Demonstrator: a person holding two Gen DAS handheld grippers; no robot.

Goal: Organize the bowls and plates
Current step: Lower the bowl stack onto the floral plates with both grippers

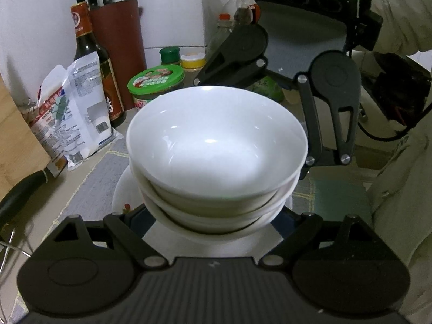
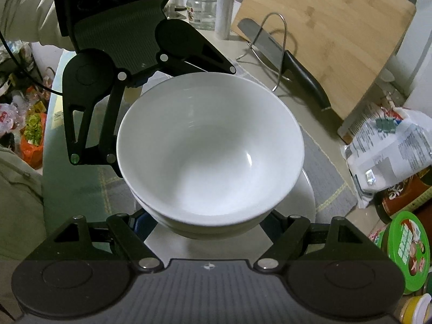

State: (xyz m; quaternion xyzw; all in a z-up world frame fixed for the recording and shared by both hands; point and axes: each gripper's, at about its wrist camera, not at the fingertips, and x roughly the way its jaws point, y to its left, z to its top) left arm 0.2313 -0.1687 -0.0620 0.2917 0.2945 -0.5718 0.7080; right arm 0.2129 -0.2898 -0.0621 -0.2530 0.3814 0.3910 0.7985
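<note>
Closest to the left wrist camera, the left gripper (image 1: pixel 212 217) reaches in under a stack of white bowls (image 1: pixel 216 140), with one finger on each side of the lowest bowl. Its pads are hidden below the rims, but the jaws are drawn in and clamp the stack. The right gripper (image 2: pixel 208 222) comes from the opposite side and also has the stack between its fingers; whether they press on it, I cannot tell. The bowls are nested upright (three at least can be counted) and sit on a white plate (image 1: pixel 120 194) with a small flower print at its edge. Below it lies a grey mat (image 1: pixel 91 183). It is not clear if the plate touches the mat. Further back stand printed plastic bags (image 1: pixel 81 102), a green-lidded jar (image 1: pixel 156 81), a dark sauce bottle (image 1: pixel 89 54) and a reddish knife block (image 1: pixel 118 27). A bamboo cutting board (image 2: pixel 324 40) leans behind a black-handled knife (image 2: pixel 291 62).
</note>
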